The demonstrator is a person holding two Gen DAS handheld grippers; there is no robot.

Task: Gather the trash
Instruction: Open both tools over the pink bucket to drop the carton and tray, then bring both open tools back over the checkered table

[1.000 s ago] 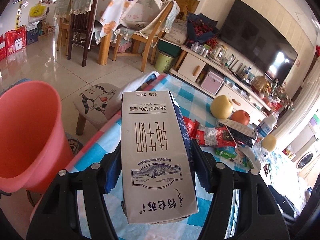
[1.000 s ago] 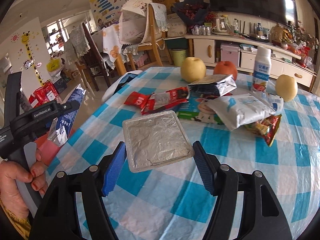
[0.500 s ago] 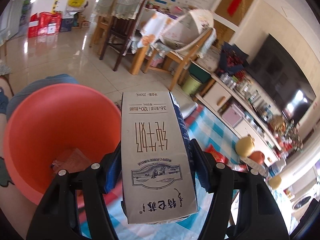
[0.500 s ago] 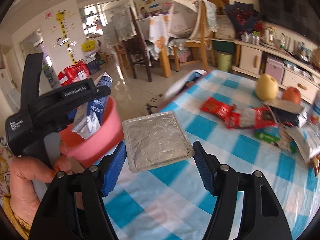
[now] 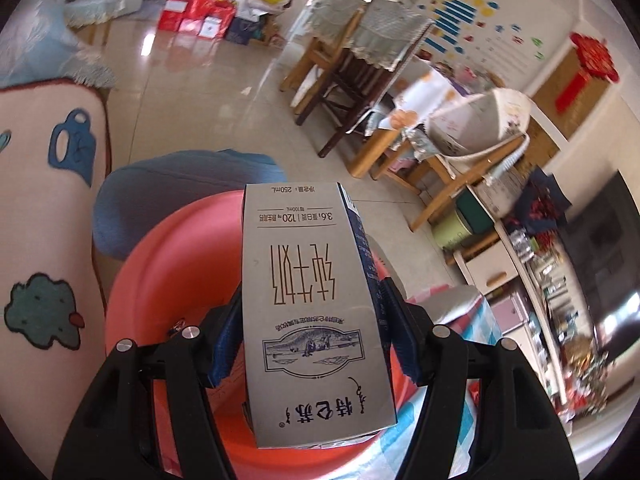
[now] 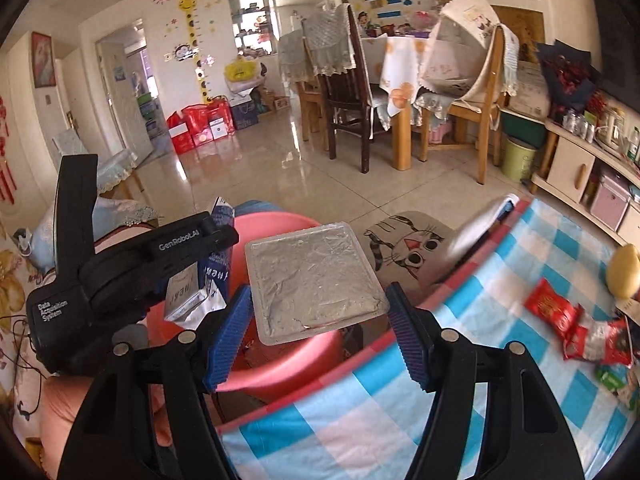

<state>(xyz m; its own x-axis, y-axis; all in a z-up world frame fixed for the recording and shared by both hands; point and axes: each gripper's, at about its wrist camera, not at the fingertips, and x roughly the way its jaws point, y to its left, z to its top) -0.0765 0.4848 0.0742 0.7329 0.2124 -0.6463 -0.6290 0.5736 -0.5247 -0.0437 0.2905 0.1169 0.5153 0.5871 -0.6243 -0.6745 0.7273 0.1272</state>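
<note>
A grey milk carton (image 5: 308, 300) is clamped upright between the blue pads of my left gripper (image 5: 312, 344), hanging over the pink basin (image 5: 160, 280). In the right wrist view the same carton (image 6: 218, 248) sticks out of the left gripper's black housing (image 6: 120, 280) above the basin (image 6: 288, 364). My right gripper (image 6: 316, 336) is shut on a flat square foil tray (image 6: 312, 276), held level over the basin's near rim. A small wrapper (image 5: 176, 326) lies inside the basin.
The table with the blue checked cloth (image 6: 400, 420) runs along the right, its edge next to the basin. Red wrappers (image 6: 560, 312) and a yellow fruit (image 6: 624, 272) lie on it. A cat-print stool (image 6: 412, 248) stands behind the basin, chairs farther back.
Both grippers swung left, away from the table. The carton now hangs over the basin's inside, and the foil tray has come off the tabletop to the basin's rim.
</note>
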